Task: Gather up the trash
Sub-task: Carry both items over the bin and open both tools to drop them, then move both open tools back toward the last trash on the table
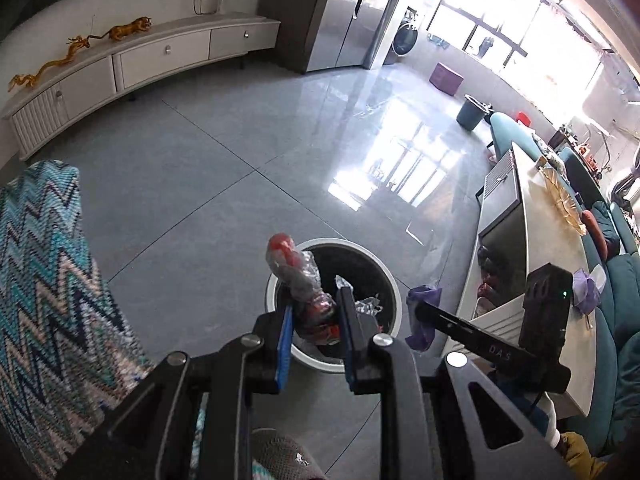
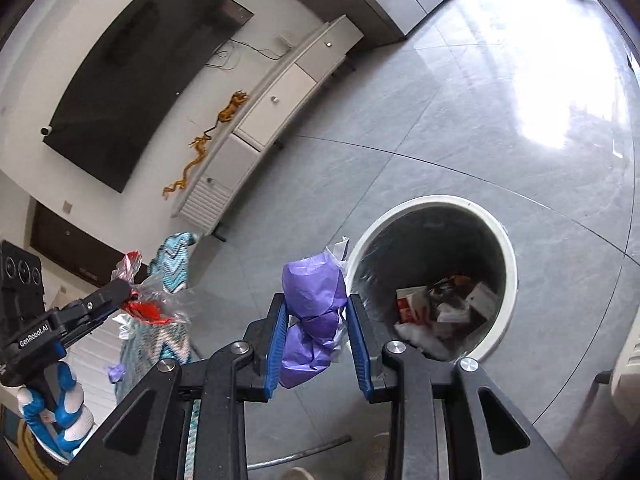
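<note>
My left gripper (image 1: 314, 312) is shut on a crumpled clear wrapper with red print (image 1: 298, 276), held over the round white-rimmed bin (image 1: 280, 284). In the right wrist view that left gripper (image 2: 120, 292) shows at the left with the same wrapper (image 2: 148, 304). My right gripper (image 2: 316, 316) is shut on a wad of purple paper (image 2: 312, 312), just left of the bin (image 2: 496, 232), which holds several scraps and cartons. In the left wrist view the right gripper (image 1: 420, 312) shows with the purple wad (image 1: 424, 316) at the bin's right edge.
A zigzag-patterned leg (image 1: 44, 280) stands at the left. A low table (image 1: 556, 280) with more purple paper (image 1: 586, 292) and a teal sofa (image 1: 616, 288) lie to the right. A white TV cabinet (image 1: 140, 64) lines the far wall; a grey floor lies between.
</note>
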A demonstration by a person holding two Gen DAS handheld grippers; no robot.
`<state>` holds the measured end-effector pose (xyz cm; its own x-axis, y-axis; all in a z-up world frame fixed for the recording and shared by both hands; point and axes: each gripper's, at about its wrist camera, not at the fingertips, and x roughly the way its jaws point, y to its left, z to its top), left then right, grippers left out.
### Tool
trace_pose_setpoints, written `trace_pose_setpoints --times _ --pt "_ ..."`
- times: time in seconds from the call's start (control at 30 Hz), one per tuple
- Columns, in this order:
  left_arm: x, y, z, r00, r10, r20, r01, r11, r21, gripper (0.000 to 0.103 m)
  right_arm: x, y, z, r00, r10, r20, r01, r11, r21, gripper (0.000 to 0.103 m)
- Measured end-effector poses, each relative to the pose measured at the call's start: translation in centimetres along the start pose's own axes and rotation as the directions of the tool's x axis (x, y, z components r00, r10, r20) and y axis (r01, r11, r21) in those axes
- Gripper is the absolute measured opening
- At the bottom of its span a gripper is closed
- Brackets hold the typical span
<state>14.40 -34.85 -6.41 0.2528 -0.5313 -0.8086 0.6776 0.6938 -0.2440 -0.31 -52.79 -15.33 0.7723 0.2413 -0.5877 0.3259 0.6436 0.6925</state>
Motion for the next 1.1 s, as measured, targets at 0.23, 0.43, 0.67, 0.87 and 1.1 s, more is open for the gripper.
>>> trace_pose_setpoints --times 0.23,0.43,0.67,0.87,1.1 --pt "6.6 -1.1 2.3 0.999 0.005 -0.054 -0.005 1.000 -0.007 0.022 2.8 -2.1 1.6 0.997 -0.079 -0.018 0.079 0.997 0.020 0.030" --pt "10.4 -1.1 3.3 0.995 -0.047 -0.086 0.041 0.997 -0.066 0.046 4.5 -3.6 2.3 0.989 -0.144 -0.035 0.145 0.989 0.037 0.035" --pt "10.4 -1.6 3.1 0.992 -0.096 -0.076 0.091 0.993 -0.075 0.054 4.4 -4.3 2.4 0.984 -0.174 -0.031 0.176 0.983 0.052 0.044" --pt "5.7 -1.1 2.4 0.995 -0.100 0.015 0.100 0.994 -0.034 0.054 2.5 -3.4 2.1 0.987 -0.161 -0.004 0.161 0.986 0.045 0.045" --pt "-1.2 -0.3 1.4 0.993 -0.056 0.102 0.055 0.998 0.011 0.054 -1.0 -0.8 1.3 0.988 -0.147 0.046 0.146 0.989 0.014 0.045"
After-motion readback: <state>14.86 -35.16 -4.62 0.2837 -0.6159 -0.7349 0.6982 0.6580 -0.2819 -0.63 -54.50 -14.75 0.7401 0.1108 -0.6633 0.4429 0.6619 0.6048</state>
